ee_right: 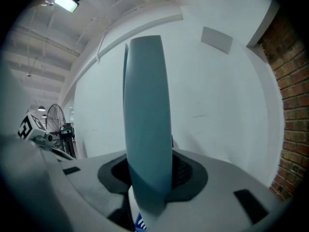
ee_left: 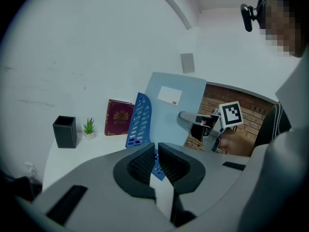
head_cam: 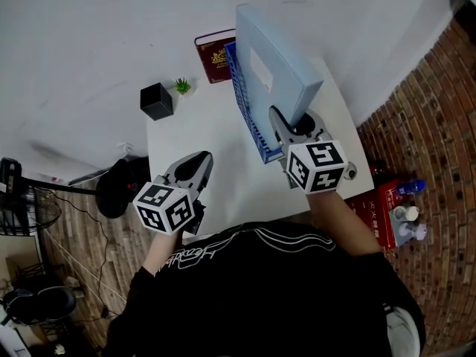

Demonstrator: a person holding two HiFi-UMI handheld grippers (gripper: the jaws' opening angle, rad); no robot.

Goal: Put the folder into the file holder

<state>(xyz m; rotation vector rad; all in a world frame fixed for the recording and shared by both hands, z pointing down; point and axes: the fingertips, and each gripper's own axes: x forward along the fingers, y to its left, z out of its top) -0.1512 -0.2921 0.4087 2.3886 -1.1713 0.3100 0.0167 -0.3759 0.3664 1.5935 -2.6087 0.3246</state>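
A light blue folder (head_cam: 277, 69) stands upright on edge, and my right gripper (head_cam: 288, 129) is shut on its near edge. In the right gripper view the folder (ee_right: 147, 124) fills the space between both pads. It sits beside the tall perforated wall of the blue file holder (head_cam: 245, 106), over the holder's base; whether its lower edge rests on the base is hidden. The left gripper view shows the folder (ee_left: 169, 112), the holder (ee_left: 139, 122) and my right gripper (ee_left: 193, 121). My left gripper (head_cam: 195, 171) hovers over the table's near left part, shut and holding nothing.
On the white table (head_cam: 201, 136) a black pen cup (head_cam: 156, 100), a small green plant (head_cam: 182, 86) and a dark red book (head_cam: 216, 54) stand at the far left by the wall. A red box and bottles (head_cam: 405, 214) lie on the brick floor to the right.
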